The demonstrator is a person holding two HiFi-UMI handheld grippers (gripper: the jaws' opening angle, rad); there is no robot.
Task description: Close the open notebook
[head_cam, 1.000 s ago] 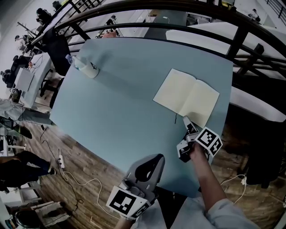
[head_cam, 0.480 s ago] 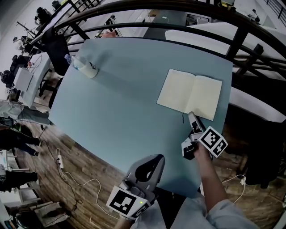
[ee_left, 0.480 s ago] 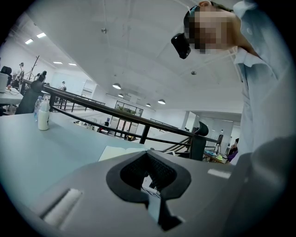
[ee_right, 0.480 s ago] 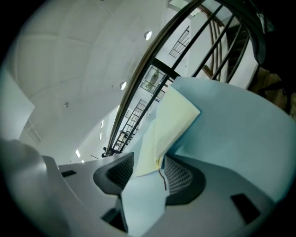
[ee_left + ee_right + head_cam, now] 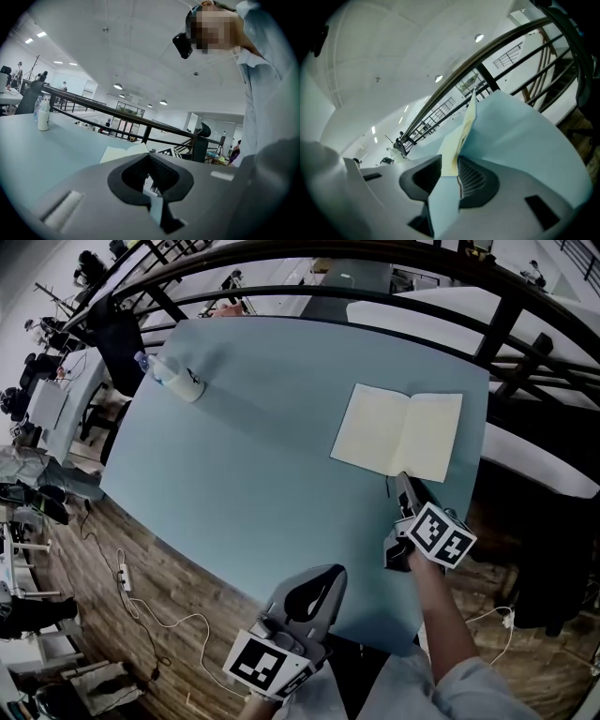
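Note:
The open notebook (image 5: 398,435) lies flat on the blue table (image 5: 253,446) at its right side, cream pages up, with a thin ribbon (image 5: 388,487) trailing off its near edge. My right gripper (image 5: 404,486) is at that near edge, by the spine. In the right gripper view the notebook's edge (image 5: 465,126) runs between the jaws, which are closing on it; a gap still shows at the pads. My left gripper (image 5: 317,579) hangs off the table's near edge, shut and empty. The left gripper view shows the notebook (image 5: 117,153) beyond its tips (image 5: 149,156).
A clear bottle (image 5: 174,379) lies near the table's far left corner. A dark railing (image 5: 394,277) curves behind the table, and the table's right edge (image 5: 480,456) runs close beside the notebook. Wooden floor with cables (image 5: 141,606) lies below left.
The notebook has swung round to lie squarer and slightly further right. My right gripper has rolled and shifted a little right along its near edge. The left gripper has not moved.

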